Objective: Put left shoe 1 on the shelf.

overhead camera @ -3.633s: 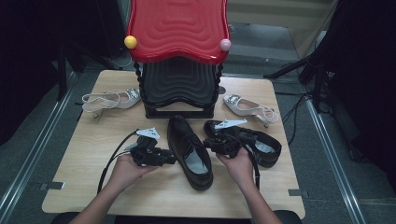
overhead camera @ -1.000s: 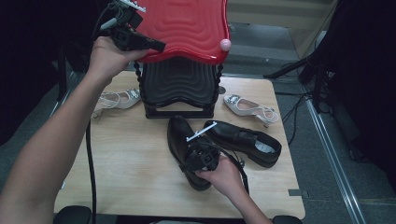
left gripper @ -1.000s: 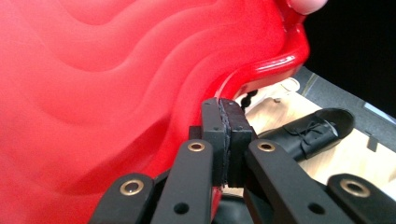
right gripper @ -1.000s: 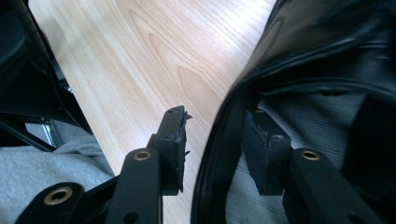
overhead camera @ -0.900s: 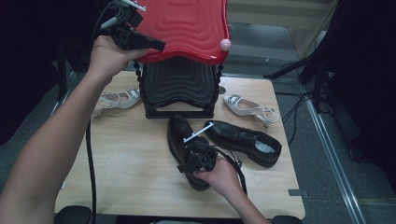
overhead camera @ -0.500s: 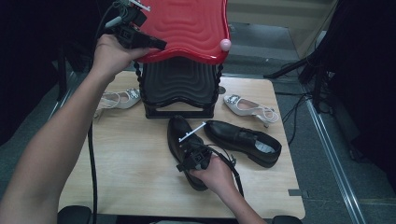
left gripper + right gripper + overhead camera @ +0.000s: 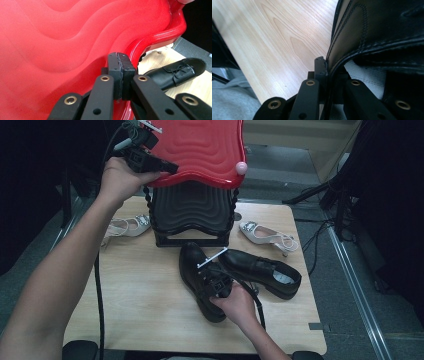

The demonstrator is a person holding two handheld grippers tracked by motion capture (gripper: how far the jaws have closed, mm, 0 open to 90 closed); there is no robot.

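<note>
My right gripper (image 7: 209, 276) has just closed, pinching the side wall of the near black shoe (image 7: 200, 282) mid-table. My left gripper (image 7: 121, 75), jaws pressed together and empty, rests against the red shelf (image 7: 200, 150).

Risk: thin leather could slip when lifted.

Pad contact inside the shoe is hidden.

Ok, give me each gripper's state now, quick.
Left gripper: shut, empty, up against the red shelf top.
Right gripper: just closed, clamped on the side wall of the black shoe.
</note>
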